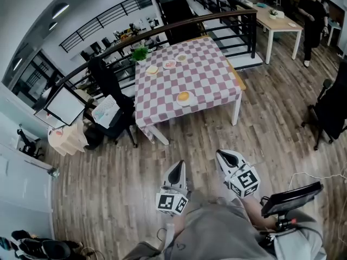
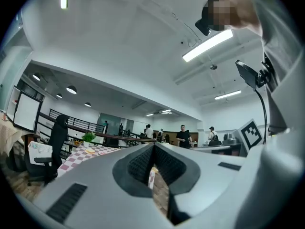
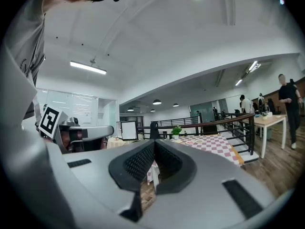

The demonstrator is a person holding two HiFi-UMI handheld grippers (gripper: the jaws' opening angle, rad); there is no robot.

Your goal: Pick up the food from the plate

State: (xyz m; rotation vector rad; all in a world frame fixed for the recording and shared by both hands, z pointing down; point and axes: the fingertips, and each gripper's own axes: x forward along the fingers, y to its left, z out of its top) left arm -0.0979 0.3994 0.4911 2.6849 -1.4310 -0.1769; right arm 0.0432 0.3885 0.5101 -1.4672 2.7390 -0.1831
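A table with a pink-and-white checked cloth point(image 1: 203, 72) stands ahead on the wooden floor. A white plate with orange food point(image 1: 184, 97) lies near its front edge. Three more plates of food point(image 1: 169, 64) sit at the far side beside a small green plant point(image 1: 140, 53). My left gripper point(image 1: 179, 168) and right gripper point(image 1: 223, 155) are held close to the person's body, well short of the table. Both are shut with nothing between the jaws. The checked table point(image 2: 81, 154) shows far off in the left gripper view, and the same table point(image 3: 212, 143) in the right gripper view.
A black office chair point(image 1: 108, 83) and a whiteboard point(image 1: 65, 105) stand left of the table. A dark railing point(image 1: 227, 20) runs behind it. A wooden table point(image 1: 277, 21) and a person point(image 1: 313, 12) are at the far right, another black chair point(image 1: 332, 110) nearer right.
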